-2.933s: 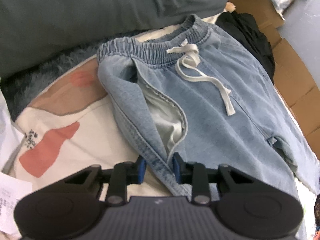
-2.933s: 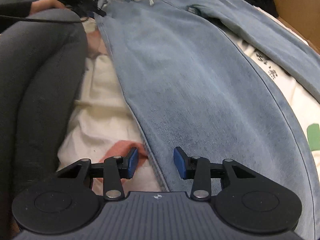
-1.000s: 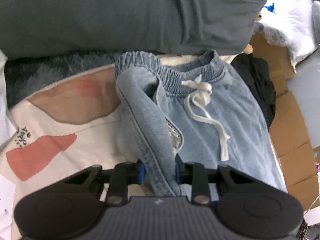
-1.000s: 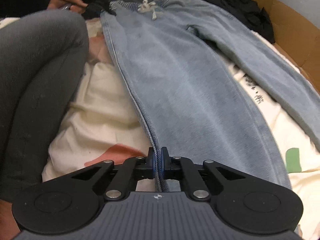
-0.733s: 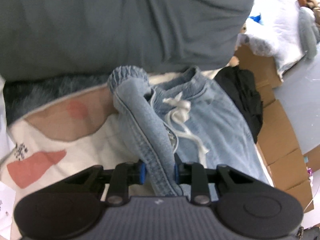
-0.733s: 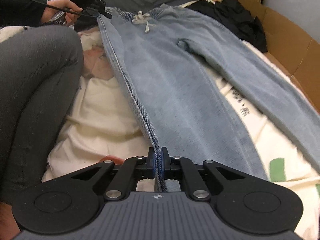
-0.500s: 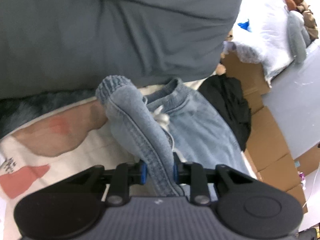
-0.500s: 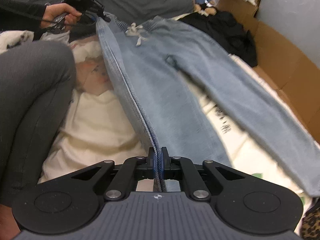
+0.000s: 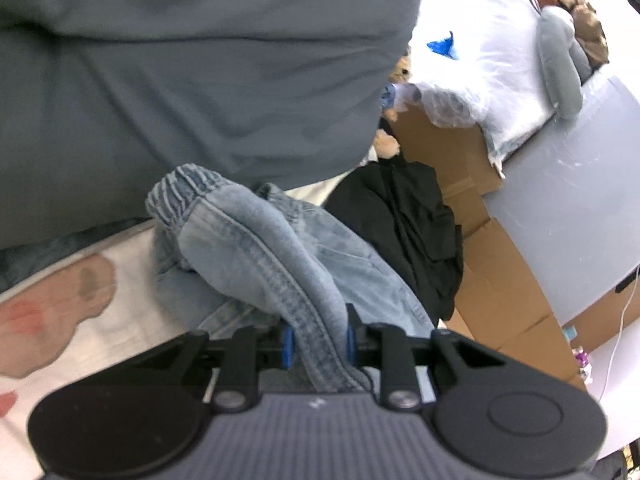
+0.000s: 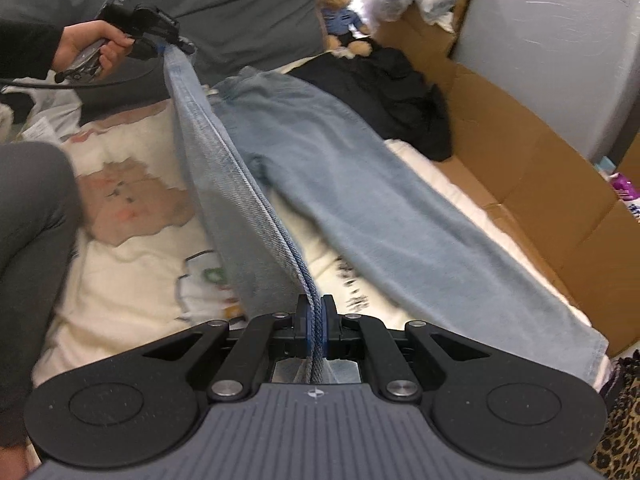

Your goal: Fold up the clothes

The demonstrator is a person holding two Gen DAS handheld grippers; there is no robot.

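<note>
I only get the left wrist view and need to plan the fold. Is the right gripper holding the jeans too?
Observer: Yes. The right gripper is shut on the side seam of the jeans, further down the near leg.
Operator: Is that edge slack between the two grippers?
Observer: No. It runs as a raised, fairly straight ridge up to the left gripper.
Operator: And the other leg?
Observer: It lies flat on the cream blanket, stretched toward the cardboard.
</note>
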